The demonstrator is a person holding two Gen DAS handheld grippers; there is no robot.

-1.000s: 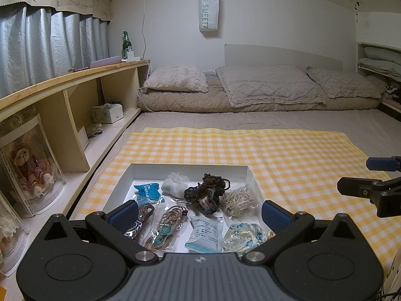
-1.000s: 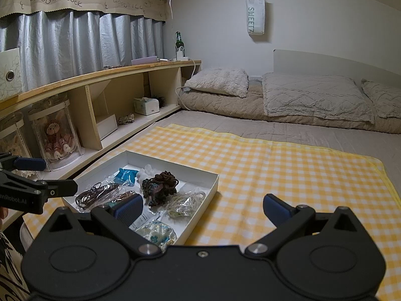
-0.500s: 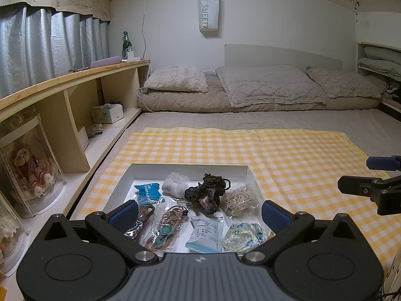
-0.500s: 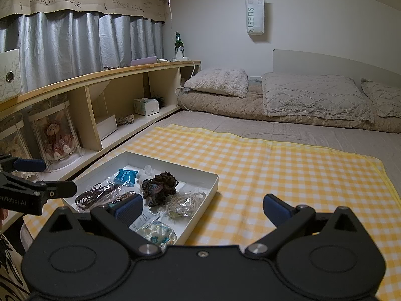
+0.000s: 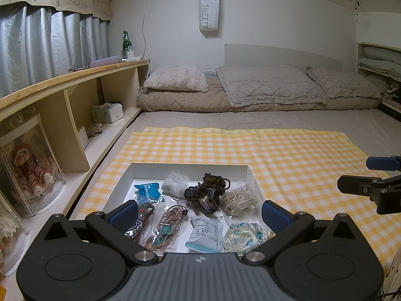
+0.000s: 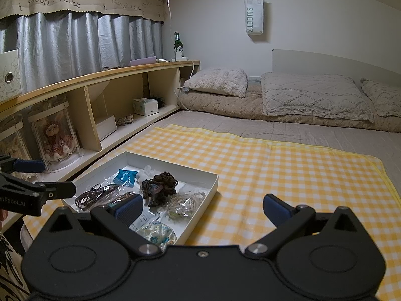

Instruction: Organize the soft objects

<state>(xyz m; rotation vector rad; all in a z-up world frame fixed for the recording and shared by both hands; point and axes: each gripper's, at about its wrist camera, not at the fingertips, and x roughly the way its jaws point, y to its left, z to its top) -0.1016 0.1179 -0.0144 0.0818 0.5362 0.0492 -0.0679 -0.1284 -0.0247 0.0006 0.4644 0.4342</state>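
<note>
A shallow white tray (image 5: 188,168) lies on a yellow checked cloth (image 5: 288,155). In it are a dark knitted bundle (image 5: 206,194), a bagged cream cord (image 5: 238,198), a blue packet (image 5: 147,189), a white cloth wad (image 5: 174,183), bagged brown cords (image 5: 168,223), a white sachet (image 5: 206,233) and a floral pouch (image 5: 244,234). My left gripper (image 5: 199,213) is open and empty, just above the tray's near edge. My right gripper (image 6: 203,207) is open and empty, to the right of the tray (image 6: 200,188), over the cloth (image 6: 288,175).
A wooden shelf unit (image 5: 65,105) runs along the left, holding boxed dolls (image 5: 27,165) and a tissue box (image 5: 107,113). Bedding and pillows (image 5: 263,87) lie at the back. The right gripper also shows at the right edge of the left wrist view (image 5: 371,185).
</note>
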